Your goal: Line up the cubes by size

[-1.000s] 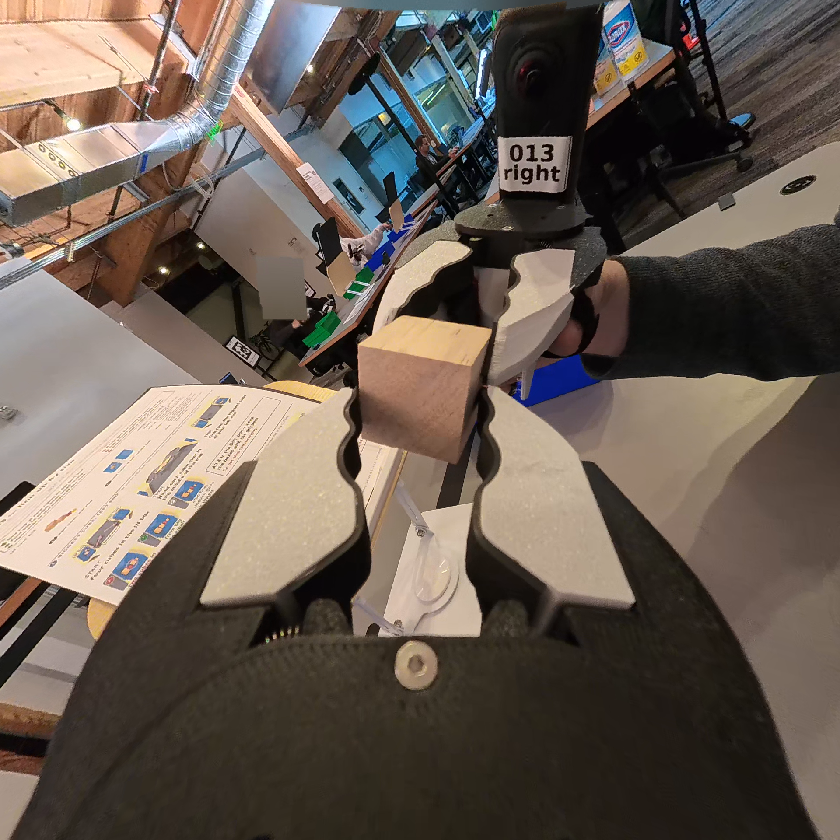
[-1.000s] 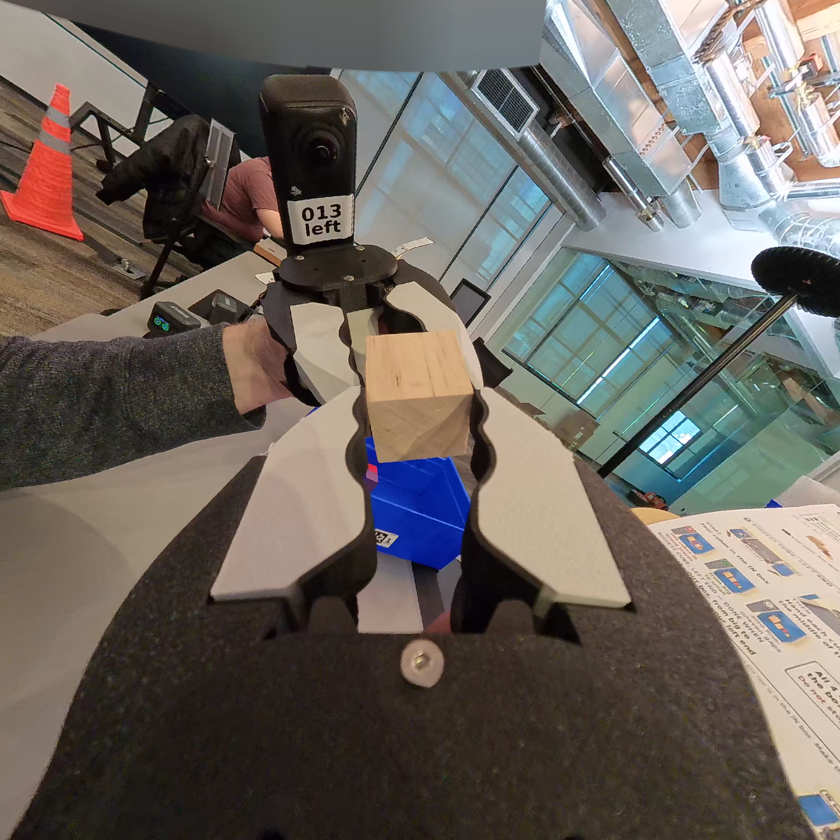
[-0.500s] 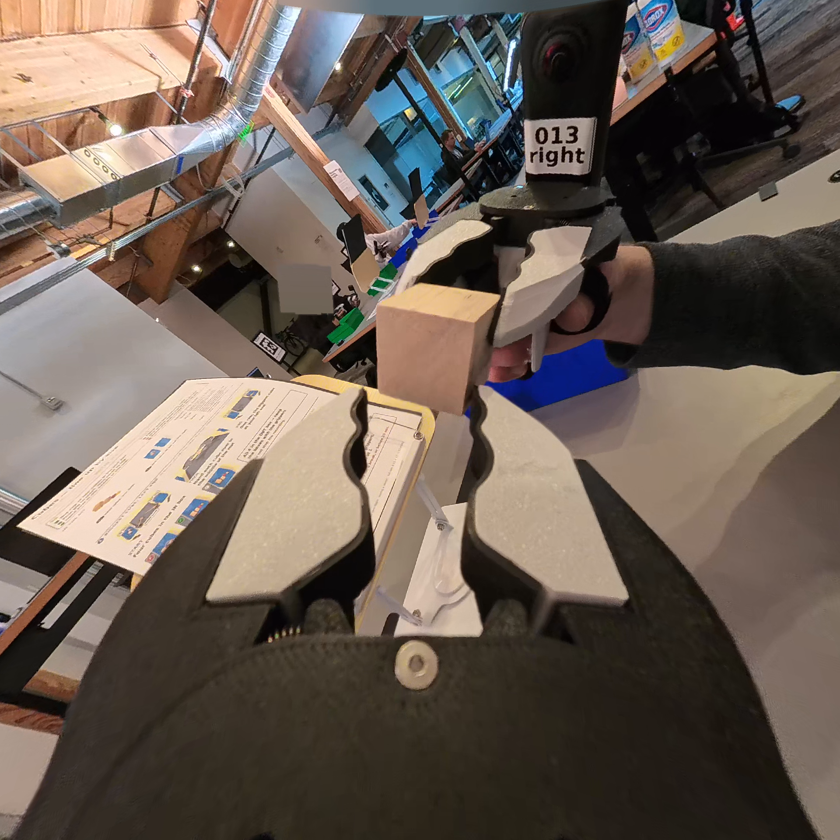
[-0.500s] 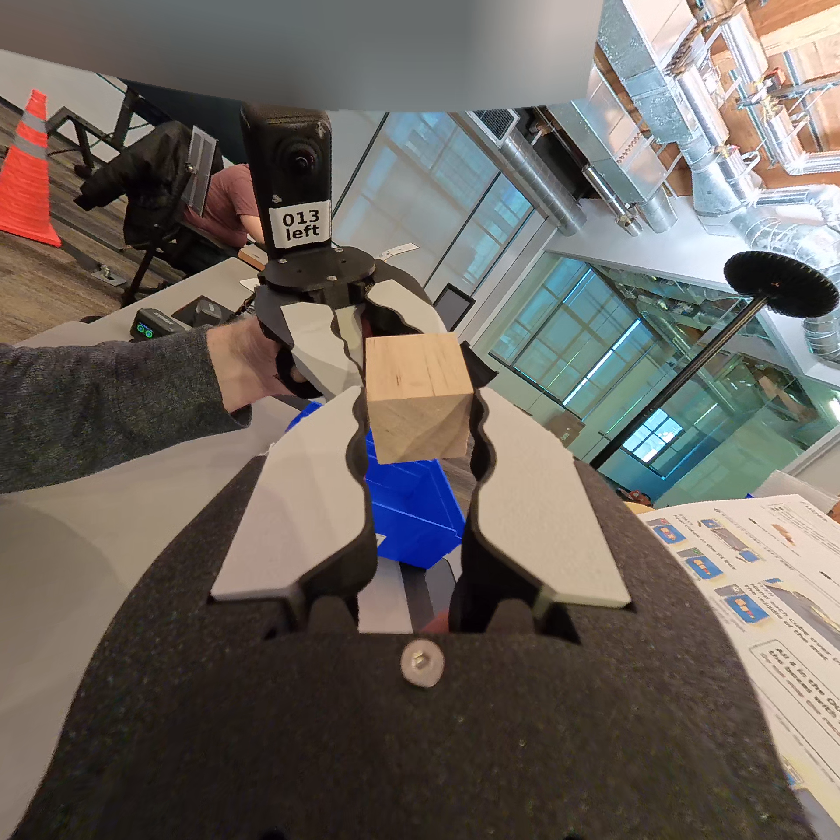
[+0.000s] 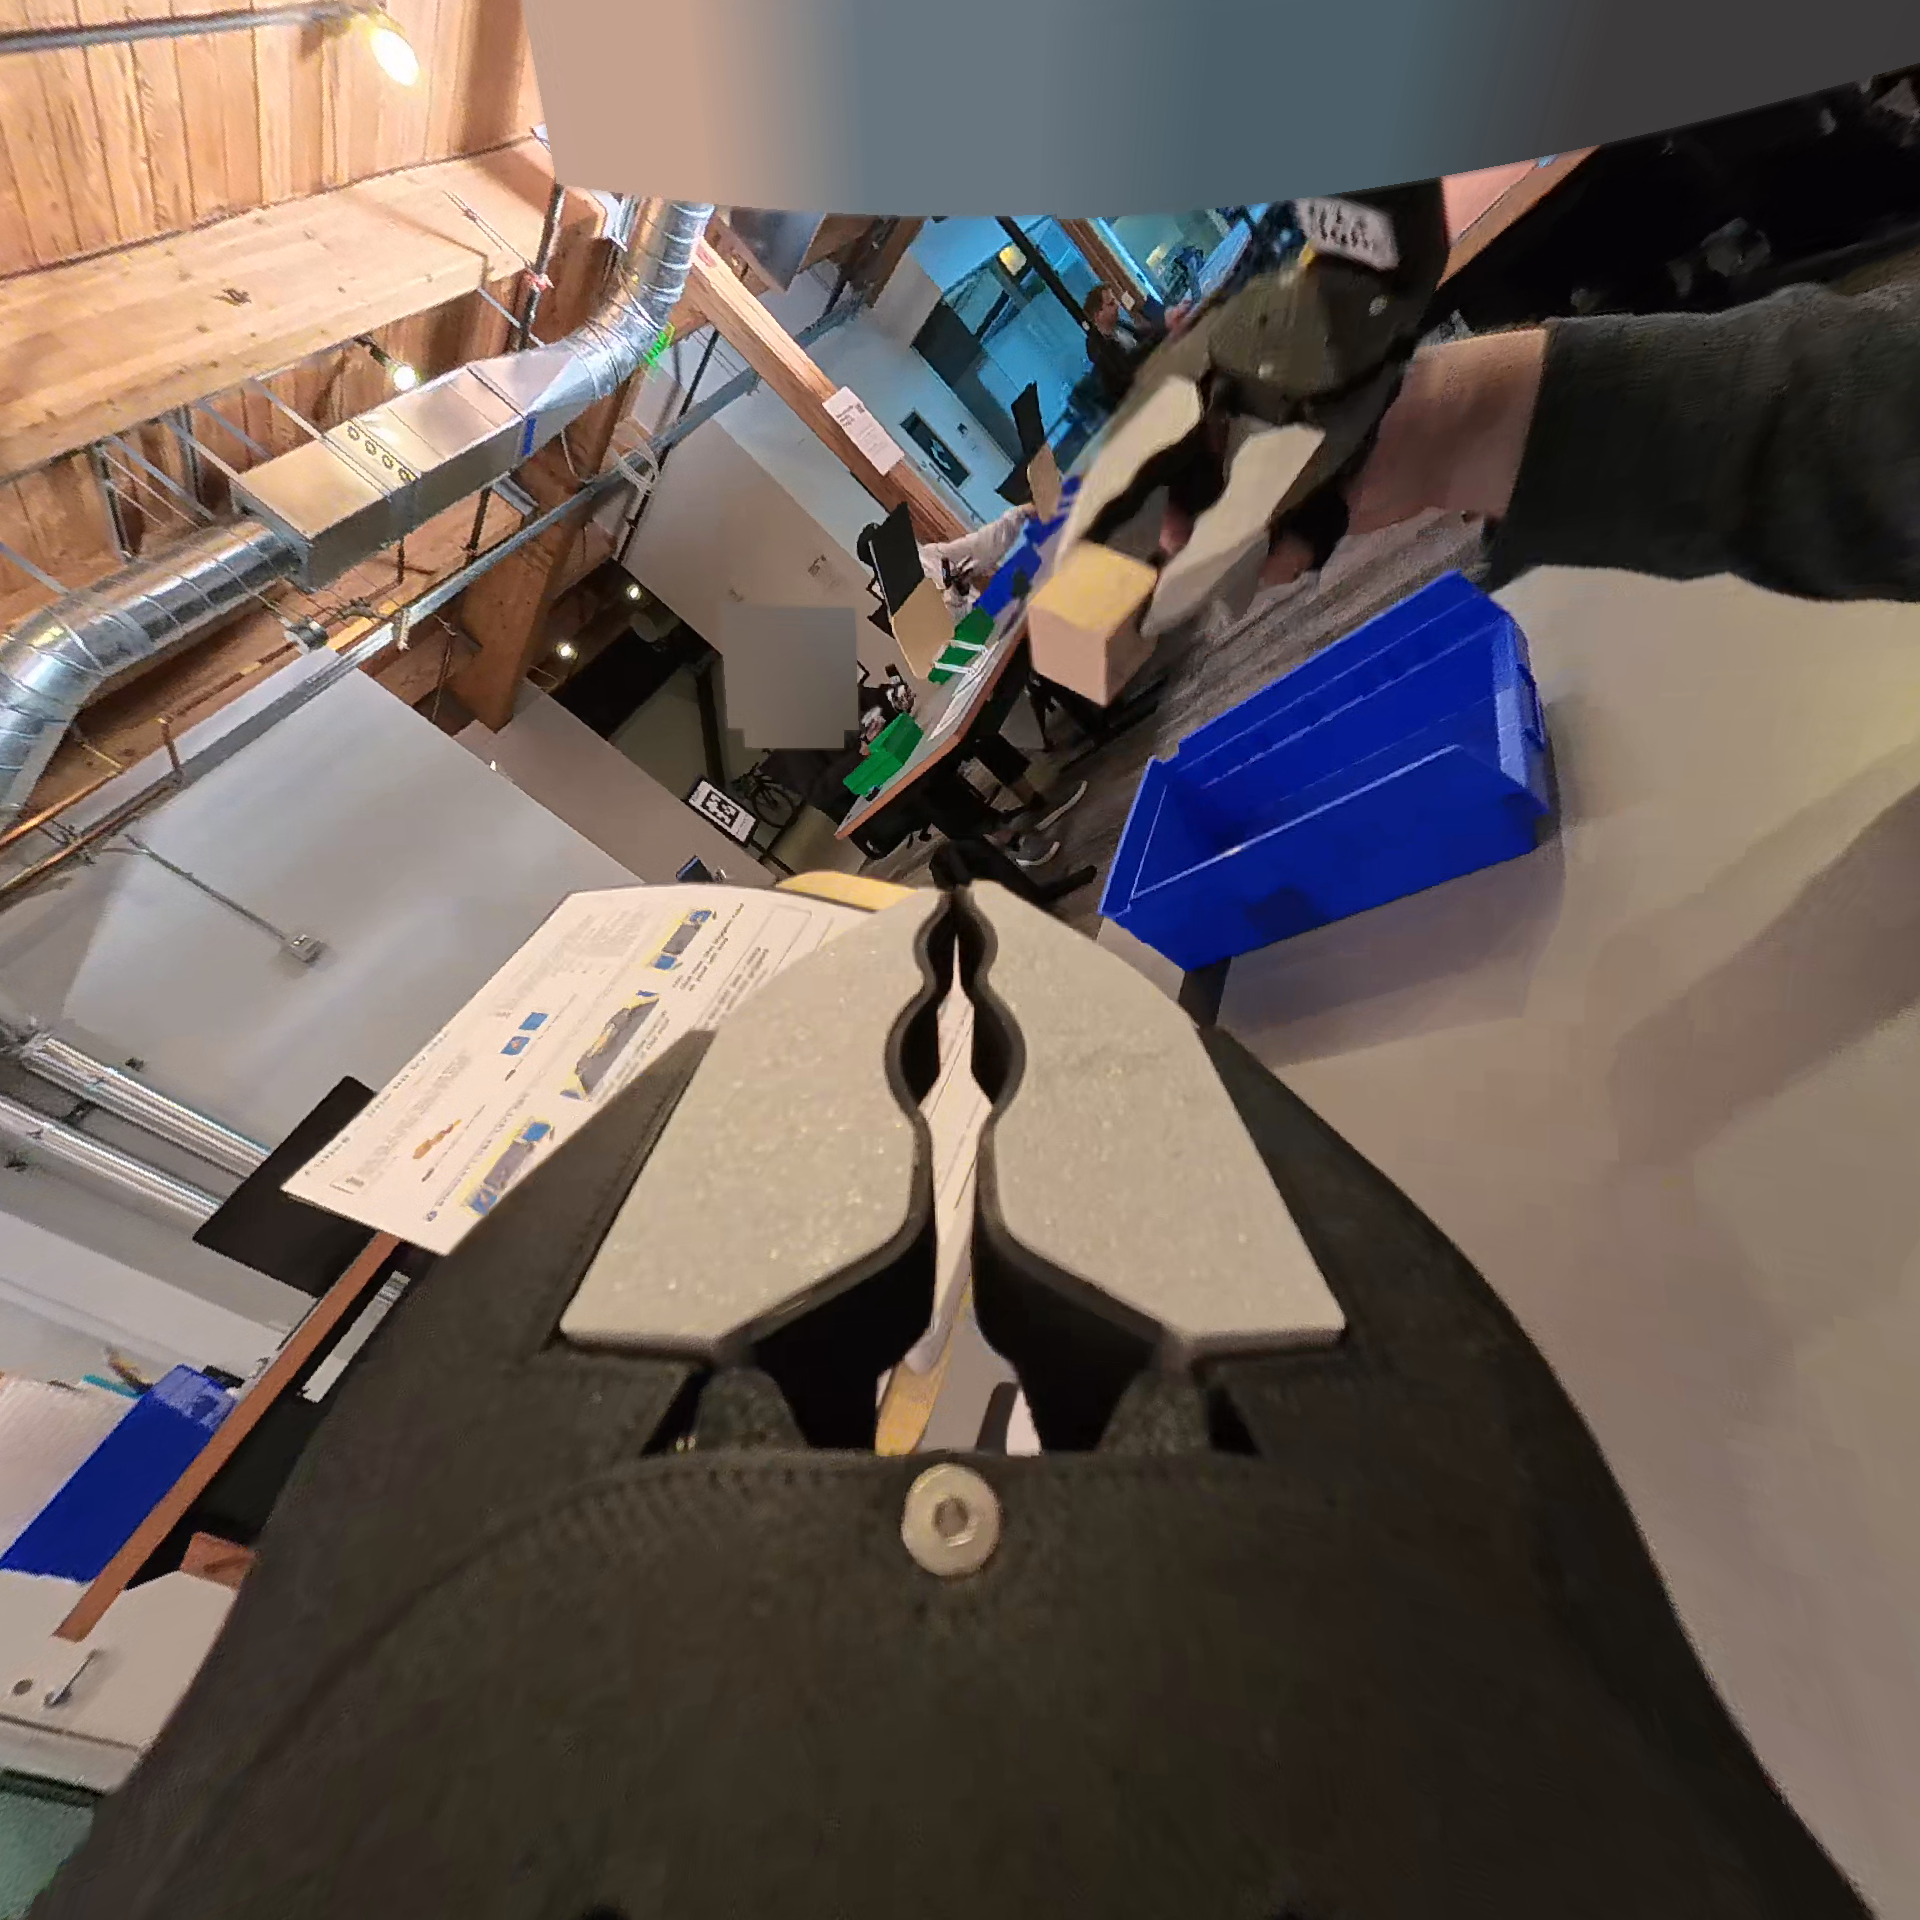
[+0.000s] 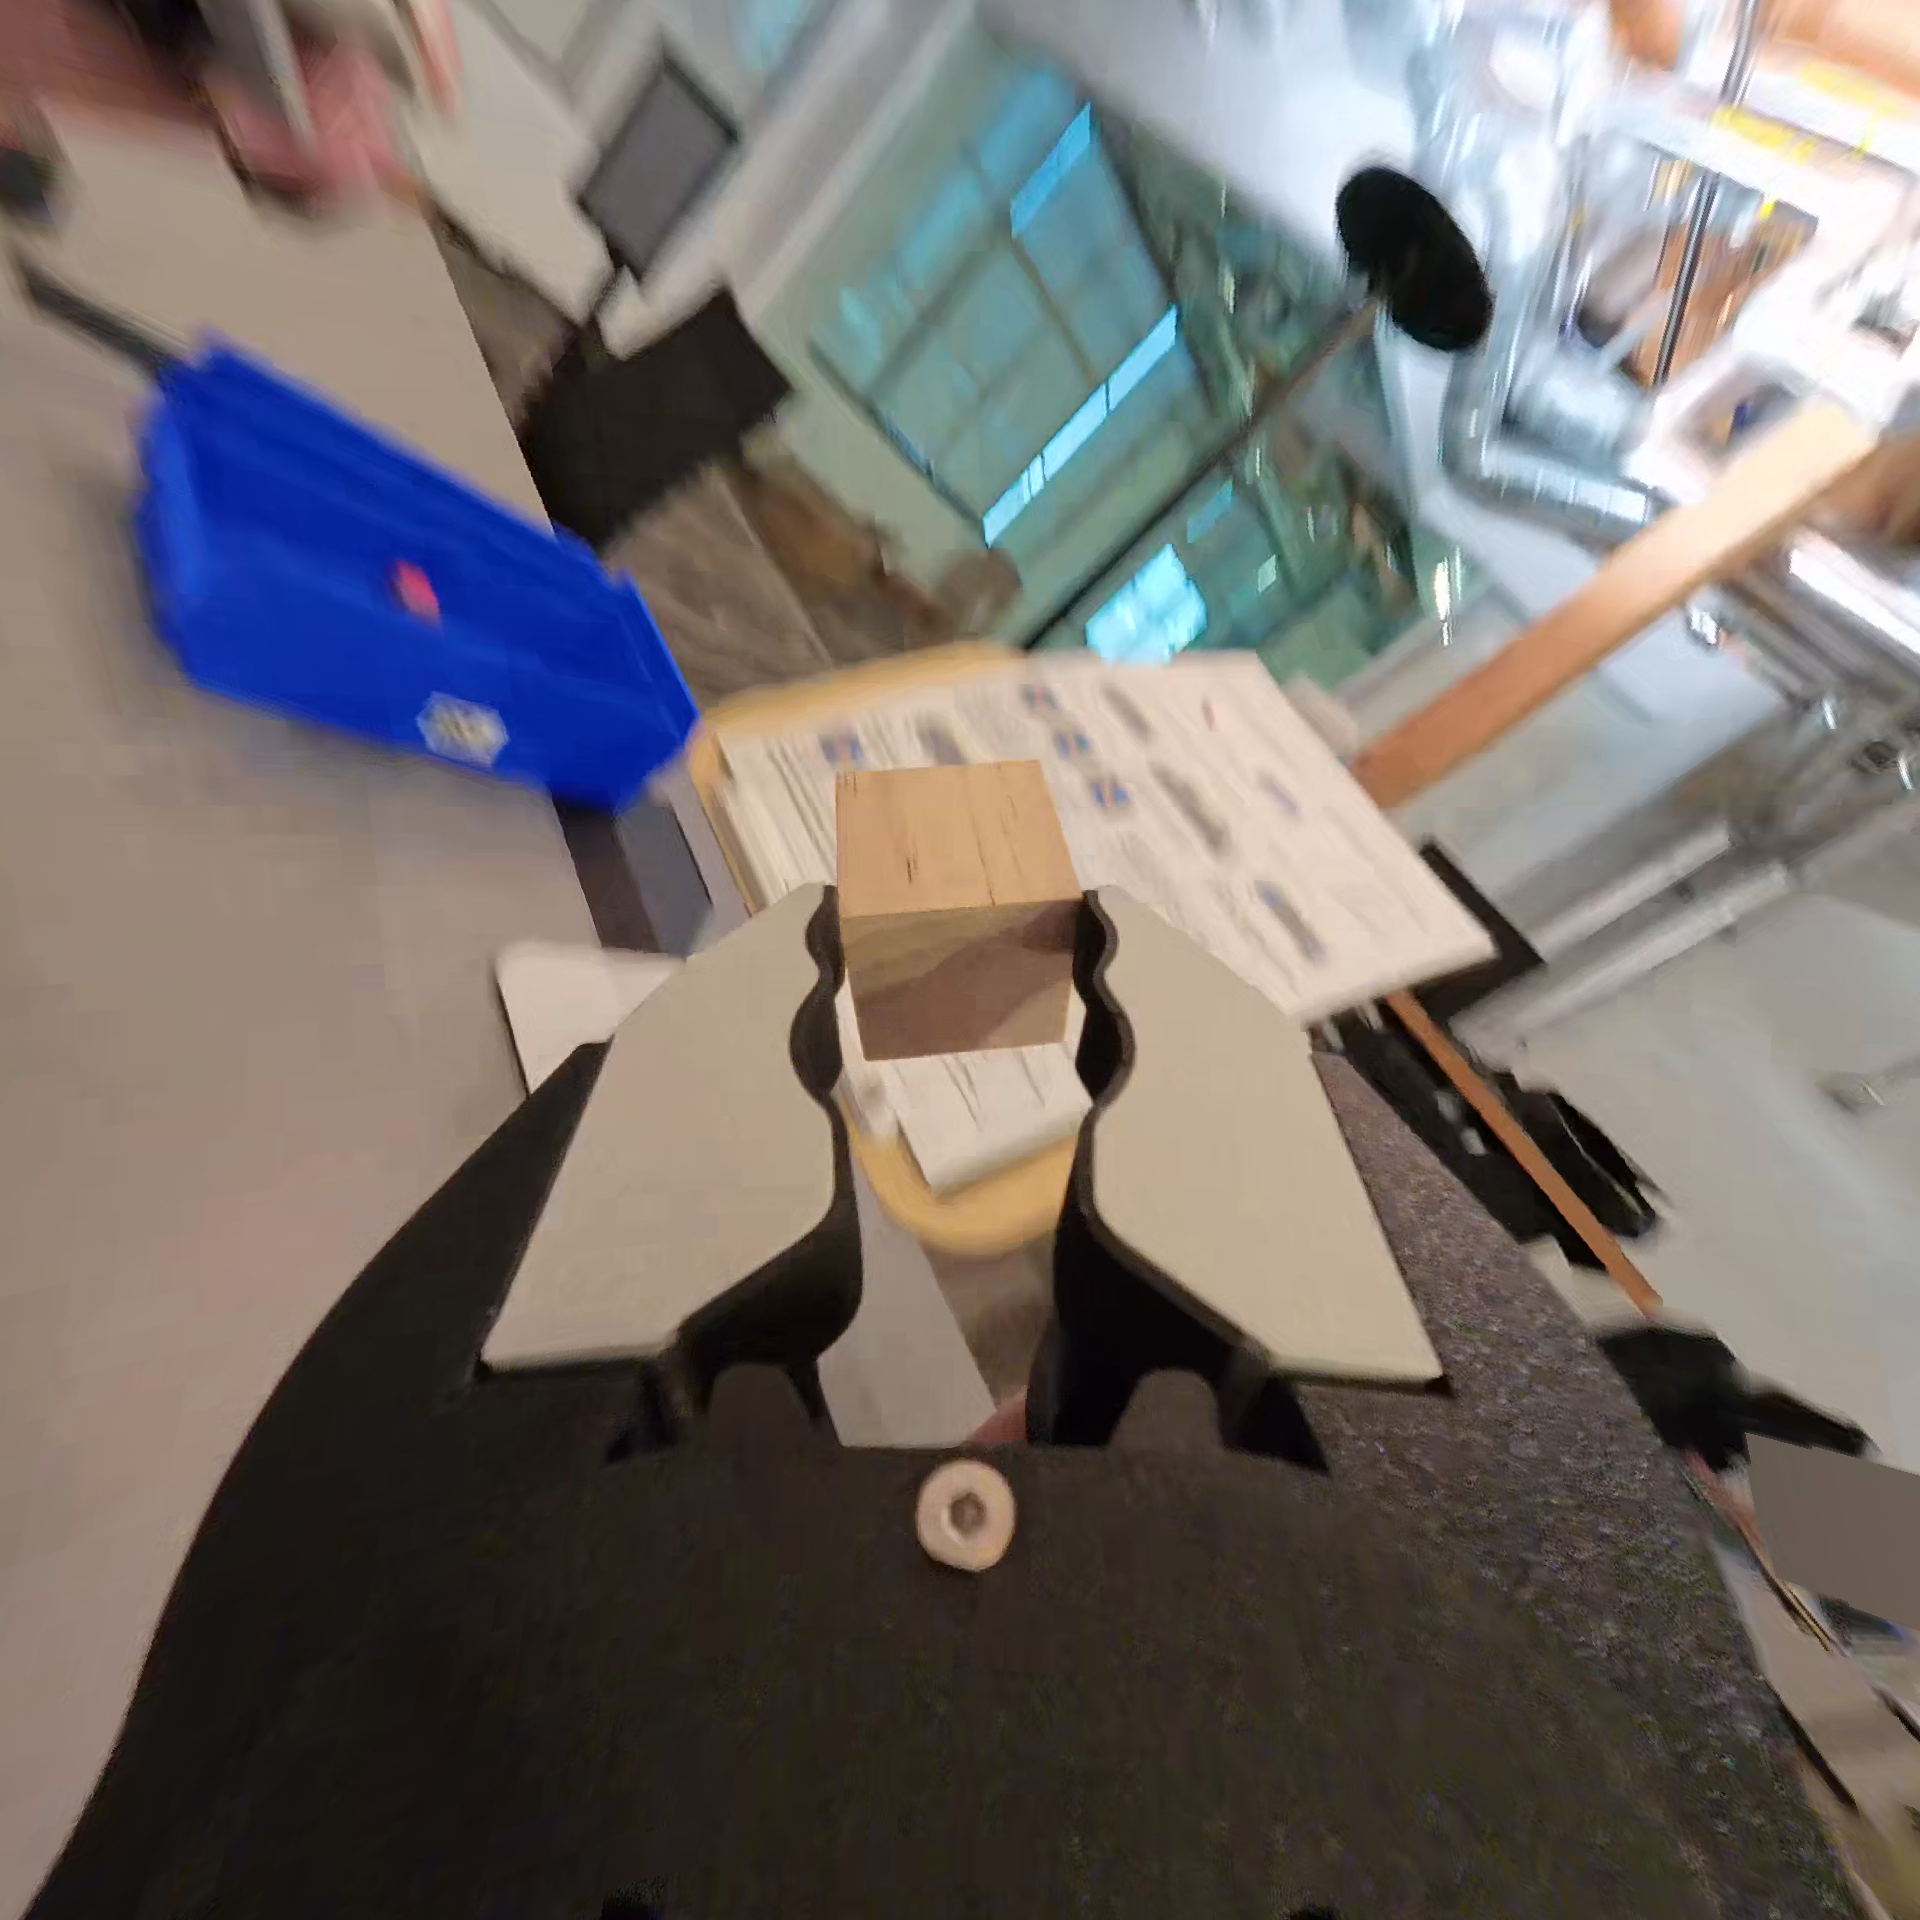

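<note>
My right gripper (image 6: pixel 956 914) is shut on a wooden cube (image 6: pixel 951 904), both pads pressed on its sides, held in the air above a printed sheet. The same cube (image 5: pixel 1091 634) shows in the left wrist view at the upper right, between the right gripper's fingers (image 5: pixel 1205 551). My left gripper (image 5: pixel 958 914) is shut with nothing between its pads, well away from the cube. No other cubes show.
A blue bin (image 5: pixel 1340 769) stands on the grey table (image 5: pixel 1662 1143); it also shows in the right wrist view (image 6: pixel 384 623). A printed instruction sheet (image 6: pixel 1226 821) lies on a tan board (image 6: pixel 966 1216) at the table's edge. A person's sleeve (image 5: pixel 1714 447) holds the right gripper. My hands' fingertips stand some 25 cm from each other.
The left gripper let go of the cube, drew back and shut on air. The right gripper kept its hold and swung the cube away to the right; its view is blurred by motion.
</note>
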{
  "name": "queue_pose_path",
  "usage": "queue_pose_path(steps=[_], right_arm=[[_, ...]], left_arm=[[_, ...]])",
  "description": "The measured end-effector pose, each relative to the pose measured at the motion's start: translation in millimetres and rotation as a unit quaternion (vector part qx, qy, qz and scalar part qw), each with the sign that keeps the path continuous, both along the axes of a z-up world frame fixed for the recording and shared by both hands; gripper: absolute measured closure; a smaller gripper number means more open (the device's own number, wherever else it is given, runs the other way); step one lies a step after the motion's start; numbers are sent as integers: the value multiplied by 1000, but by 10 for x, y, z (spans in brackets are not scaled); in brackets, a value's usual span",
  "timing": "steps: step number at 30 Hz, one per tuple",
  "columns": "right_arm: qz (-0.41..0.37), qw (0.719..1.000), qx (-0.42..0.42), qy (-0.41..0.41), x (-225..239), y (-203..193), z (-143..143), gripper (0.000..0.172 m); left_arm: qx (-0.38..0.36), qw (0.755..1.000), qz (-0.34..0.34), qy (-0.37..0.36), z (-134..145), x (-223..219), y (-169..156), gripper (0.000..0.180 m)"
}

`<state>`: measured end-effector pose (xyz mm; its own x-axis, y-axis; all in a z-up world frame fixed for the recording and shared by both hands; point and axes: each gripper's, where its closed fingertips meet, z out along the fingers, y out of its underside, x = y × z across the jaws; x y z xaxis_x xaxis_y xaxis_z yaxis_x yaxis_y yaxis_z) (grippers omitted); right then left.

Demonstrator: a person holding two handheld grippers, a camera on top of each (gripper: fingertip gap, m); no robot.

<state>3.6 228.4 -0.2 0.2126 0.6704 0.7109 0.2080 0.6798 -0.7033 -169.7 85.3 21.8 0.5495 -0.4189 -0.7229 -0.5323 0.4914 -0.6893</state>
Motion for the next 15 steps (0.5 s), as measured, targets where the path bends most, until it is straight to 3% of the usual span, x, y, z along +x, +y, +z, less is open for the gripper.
queue_pose_path(steps=[4, 8, 15], right_arm=[[-101, 987, -9, -124, 636, 612, -368, 130], [-201, 945, -2, -256, 1169, 1184, -731, 129], [-222, 853, -80, -466, 1638, 1729, -1777, 129]], left_arm=[[10, 1000, -7, 13, 33, 163, 32, 180], [26, 999, -17, 12, 111, 347, 110, 180], [23, 999, -14, 32, 53, 498, 238, 180]])
